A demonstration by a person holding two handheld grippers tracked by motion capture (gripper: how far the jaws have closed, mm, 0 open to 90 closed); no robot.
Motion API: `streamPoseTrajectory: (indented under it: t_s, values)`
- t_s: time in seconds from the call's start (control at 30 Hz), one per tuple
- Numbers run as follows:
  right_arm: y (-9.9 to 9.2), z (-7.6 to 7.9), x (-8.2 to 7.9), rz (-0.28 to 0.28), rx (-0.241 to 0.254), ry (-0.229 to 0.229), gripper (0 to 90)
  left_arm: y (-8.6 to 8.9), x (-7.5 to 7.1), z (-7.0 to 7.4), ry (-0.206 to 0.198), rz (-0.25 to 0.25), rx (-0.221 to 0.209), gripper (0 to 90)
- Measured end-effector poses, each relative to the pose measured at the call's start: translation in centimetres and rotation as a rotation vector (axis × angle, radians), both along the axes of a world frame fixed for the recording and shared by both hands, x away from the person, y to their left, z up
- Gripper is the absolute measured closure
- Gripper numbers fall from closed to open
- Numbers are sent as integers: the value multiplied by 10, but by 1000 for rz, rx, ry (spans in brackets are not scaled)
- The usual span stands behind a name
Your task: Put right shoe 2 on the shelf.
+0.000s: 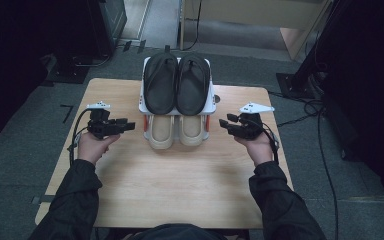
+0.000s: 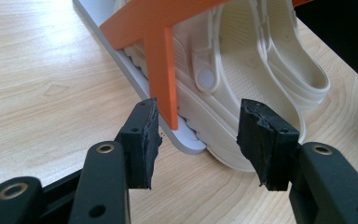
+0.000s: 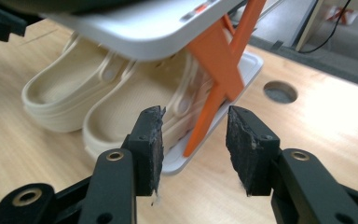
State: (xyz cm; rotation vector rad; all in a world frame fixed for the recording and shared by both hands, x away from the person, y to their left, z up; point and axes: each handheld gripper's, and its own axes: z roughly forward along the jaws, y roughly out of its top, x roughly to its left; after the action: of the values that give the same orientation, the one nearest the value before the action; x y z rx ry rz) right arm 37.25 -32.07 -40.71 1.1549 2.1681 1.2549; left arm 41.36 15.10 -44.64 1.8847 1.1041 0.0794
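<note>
Fingers of both grippers stand apart with nothing clamped between them, as we see from each gripper's own camera.

From the high view, we find the left gripper (image 1: 130, 123) at centre left and the right gripper (image 1: 223, 123) at centre right, each held in a hand and pointing inward at a two-tier shoe rack (image 1: 212, 102) in the upper middle of the wooden table (image 1: 180, 185). A pair of dark sandals (image 1: 176, 82) lies on the upper shelf; the heels of a pair of cream clogs (image 1: 176, 131) stick out below, toward the lower part of the frame. Both grippers sit just beside the rack without touching it.

Along the left gripper view, we see what the high view hides under the shelf: an orange strut (image 2: 161, 70) coming down to the rack's white base, just beyond the left finger (image 2: 142, 142), and the clogs (image 2: 261, 70) filling the upper right. The strut stands between the jaws and the nearer clog.

Along the right gripper view, we look under the white upper shelf (image 3: 144, 28) at crossed orange struts (image 3: 219, 79) in the middle, behind the gap of the fingers (image 3: 151, 149). The clogs (image 3: 74, 102) lie at left, and a round hole (image 3: 280, 91) in the table shows at right.
</note>
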Motion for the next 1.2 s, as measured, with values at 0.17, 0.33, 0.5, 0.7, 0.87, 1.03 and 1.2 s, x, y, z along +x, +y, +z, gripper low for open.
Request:
streamPoseTrajectory:
  t_s: [0.17,0.33,0.5,0.7,0.87,1.03,1.2]
  values:
    - [0,-10,-12,11,24,9,546,-4,-5,-2,7,-14,10,469]
    - [-2,-26,-22,8,28,15,533,-8,-10,-2,1,-37,25,465]
    - [-5,-37,-30,16,60,24,508,-13,-13,-3,-3,-47,26,462]
    - [-5,-47,-38,72,99,-10,469,-19,-17,-4,-28,-70,50,457]
    - [0,-59,-37,58,72,11,456,-21,-14,-8,-15,-84,46,452]
    - [2,-64,-33,64,94,42,445,-25,-12,-11,-3,-101,47,442]
    - [5,-67,-31,66,82,60,437,-26,-12,-12,2,-109,50,428]
